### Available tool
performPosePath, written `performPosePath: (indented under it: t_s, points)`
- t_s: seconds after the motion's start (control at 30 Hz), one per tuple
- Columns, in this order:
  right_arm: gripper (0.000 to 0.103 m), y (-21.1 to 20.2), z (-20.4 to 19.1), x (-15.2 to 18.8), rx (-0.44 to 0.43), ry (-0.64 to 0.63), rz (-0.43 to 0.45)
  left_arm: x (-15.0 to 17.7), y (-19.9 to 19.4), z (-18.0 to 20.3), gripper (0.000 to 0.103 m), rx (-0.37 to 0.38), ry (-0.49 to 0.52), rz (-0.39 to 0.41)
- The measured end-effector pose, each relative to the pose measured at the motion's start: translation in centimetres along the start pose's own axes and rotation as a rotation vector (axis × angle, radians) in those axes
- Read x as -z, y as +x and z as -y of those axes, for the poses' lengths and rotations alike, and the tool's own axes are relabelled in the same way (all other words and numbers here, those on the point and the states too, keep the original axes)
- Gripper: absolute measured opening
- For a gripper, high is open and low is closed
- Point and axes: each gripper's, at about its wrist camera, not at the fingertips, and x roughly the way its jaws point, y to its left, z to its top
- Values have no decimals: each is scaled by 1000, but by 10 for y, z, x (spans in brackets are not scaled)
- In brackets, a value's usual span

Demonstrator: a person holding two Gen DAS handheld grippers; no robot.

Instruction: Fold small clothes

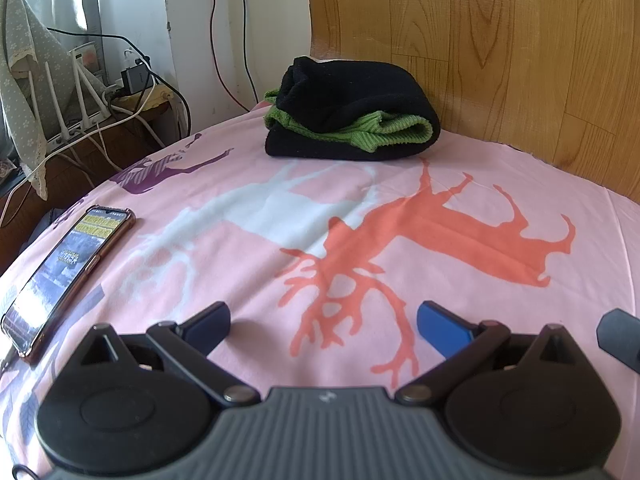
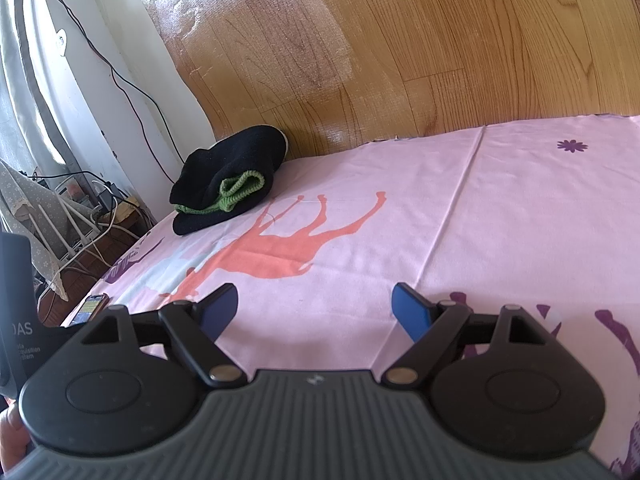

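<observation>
- Left wrist view: my left gripper (image 1: 323,322), jaws wide apart, nothing btwn them, over pink bedsheet (image 1: 248,240) w/ deer prints.
- Clothes pile (image 1: 352,112): black + green knit garments, rolled/stacked, far side of bed, just beside wooden headboard (image 1: 500,40). Well apart from both my grippers.
- Phone (image 1: 68,276): near left on sheet, screen lit; yellow text on it, too small to read.
- Far left, off the bed: router w/ white antennas (image 1: 68,100), charger + cables, grey dotted cloth hung over it.
- Right wrist view: my right gripper (image 2: 315,310), jaws also wide apart, empty, over bare sheet. Pile (image 2: 228,180) shows far left here, green rib cuff peeking out of the black.
- Writing: black device body at left edge (image 2: 16,320), white letters "DAS", smaller lines below, partly cut off, reads approx. "acquisition system". Small logo on each gripper housing, not legible.
- Step in hand, my judgement: nothing gripped; either start or pause btwn items. Pile looks bundled, not neatly flat.
- Next move calls for: reach far to pile, pinch top black piece at an edge, drag to the open sheet nearer me, spread flat before folding. Keep clear of phone.
</observation>
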Motion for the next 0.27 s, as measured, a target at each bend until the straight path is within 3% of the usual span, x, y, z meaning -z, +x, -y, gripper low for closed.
performPosePath:
  t_s: [0.27]
  points:
    - [86,0,0,0,-1,1,-1,0,-2,2,103,4,9,17]
